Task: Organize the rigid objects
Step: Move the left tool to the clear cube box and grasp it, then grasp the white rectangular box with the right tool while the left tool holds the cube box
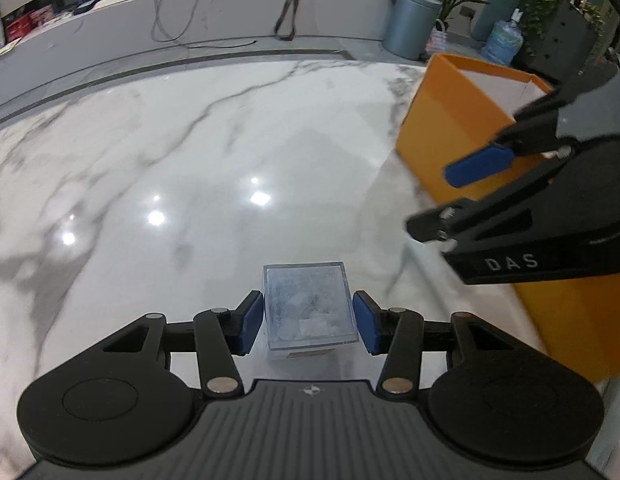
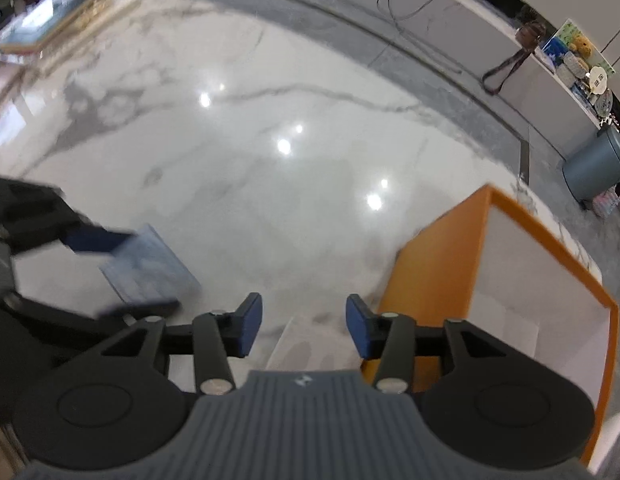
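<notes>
— How's the light?
— Bright and even, from overhead: small round lamp spots glare off the glossy marble desk (image 1: 190, 152) in both views, and shadows under things are soft.
— Sharpness?
— Poor in places. In the right wrist view the clear box (image 2: 150, 268) is smeared by motion, and the orange box (image 1: 449, 120) looks soft in the left view. Far edges bend strongly; the background there is perhaps out of focus.
</notes>
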Motion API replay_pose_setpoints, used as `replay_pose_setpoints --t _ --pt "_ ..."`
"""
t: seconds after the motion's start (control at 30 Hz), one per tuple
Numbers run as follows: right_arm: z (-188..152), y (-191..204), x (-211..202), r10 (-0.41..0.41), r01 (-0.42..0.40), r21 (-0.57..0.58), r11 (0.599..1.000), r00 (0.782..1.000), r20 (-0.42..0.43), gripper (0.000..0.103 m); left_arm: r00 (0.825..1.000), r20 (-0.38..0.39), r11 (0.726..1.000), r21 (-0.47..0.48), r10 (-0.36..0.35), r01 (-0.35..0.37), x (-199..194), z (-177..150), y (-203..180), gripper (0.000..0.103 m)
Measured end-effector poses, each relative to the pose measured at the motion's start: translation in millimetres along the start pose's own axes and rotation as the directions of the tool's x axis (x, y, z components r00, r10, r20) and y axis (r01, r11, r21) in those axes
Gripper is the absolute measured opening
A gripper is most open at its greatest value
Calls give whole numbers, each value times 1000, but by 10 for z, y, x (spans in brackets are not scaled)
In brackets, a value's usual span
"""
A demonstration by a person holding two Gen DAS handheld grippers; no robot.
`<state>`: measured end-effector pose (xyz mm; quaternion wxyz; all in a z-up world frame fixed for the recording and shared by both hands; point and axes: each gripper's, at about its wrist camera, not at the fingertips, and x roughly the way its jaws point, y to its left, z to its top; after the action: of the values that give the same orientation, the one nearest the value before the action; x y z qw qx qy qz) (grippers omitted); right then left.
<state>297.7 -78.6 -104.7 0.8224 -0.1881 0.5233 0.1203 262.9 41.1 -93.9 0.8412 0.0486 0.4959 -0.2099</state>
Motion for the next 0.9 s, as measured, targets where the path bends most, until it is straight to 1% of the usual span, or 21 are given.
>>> replay_pose_setpoints --t 0.07,0.13,0.17,0.2,0.23,0.33,0.47,0.53,0.7,0.73,0.77,0.8,0.9 --pt "-41 102 12 -8 7 -9 1000 999 -41 47 1000 -6 1000 -9 11 -11 -82 -97 58 56" --pt "-98 219 25 -34 32 -30 999 996 -82 48 1000 -10 1000 -17 19 -19 -161 -199 109 56" --pt "-126 274 36 -52 48 -40 998 994 -99 52 1000 -8 1000 -20 22 -22 -197 -250 126 56" --pt "-166 322 45 -72 68 -43 997 991 -114 59 1000 -6 1000 -22 22 -23 -224 -286 134 56" --pt "-210 345 52 -84 80 -39 996 989 -122 60 1000 -5 999 -23 21 -21 -251 -328 141 56" --pt "-326 427 116 -124 122 -23 992 979 -160 60 1000 -2 1000 -22 18 -18 -300 -410 147 55" --pt "-440 532 194 -182 184 -6 983 966 -185 60 1000 -2 1000 -26 13 -13 -346 -482 155 55" --pt "-486 557 223 -217 222 7 975 957 -192 60 1000 0 999 -40 6 -6 -376 -525 182 55" --pt "-563 658 251 -302 308 16 951 941 -155 57 1000 10 998 -58 -3 4 -393 -580 218 55" --pt "-553 649 243 -306 315 32 949 940 -153 56 1000 8 998 -59 -3 3 -392 -575 220 55" --pt "-562 643 239 -318 327 38 944 936 -149 52 1000 7 998 -60 -2 2 -399 -579 222 55" --pt "-540 637 239 -326 334 35 942 935 -142 51 1000 6 998 -61 0 1 -404 -586 227 55" --pt "-567 631 230 -319 320 -8 948 941 -110 49 1000 8 998 -66 1 -1 -426 -626 256 55"
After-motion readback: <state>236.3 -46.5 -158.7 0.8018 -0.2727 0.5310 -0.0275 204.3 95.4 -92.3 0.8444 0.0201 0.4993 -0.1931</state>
